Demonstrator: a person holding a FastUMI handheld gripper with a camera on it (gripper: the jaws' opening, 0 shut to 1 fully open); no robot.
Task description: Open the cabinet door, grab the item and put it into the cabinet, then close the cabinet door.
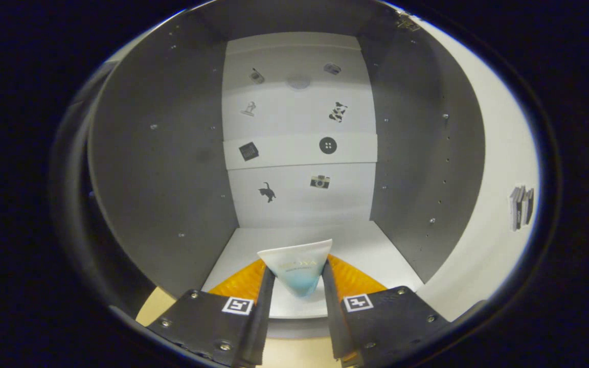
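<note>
My gripper (pixel 298 286) is clamped on a white-and-blue tube (pixel 297 268), both fingers pressing its sides, at the open cabinet (pixel 161 168) mouth. The tube's lower end is hidden between the fingers, and its printing is too faint to read.

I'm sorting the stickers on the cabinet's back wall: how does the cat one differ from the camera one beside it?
The cat sticker is a solid black silhouette with an irregular animal outline; the camera sticker is a boxy picture with light and dark detail. The cat sits lower and to the left of the camera. Both sit on the same bottom back panel, beyond the tube that the gripper holds.
</note>
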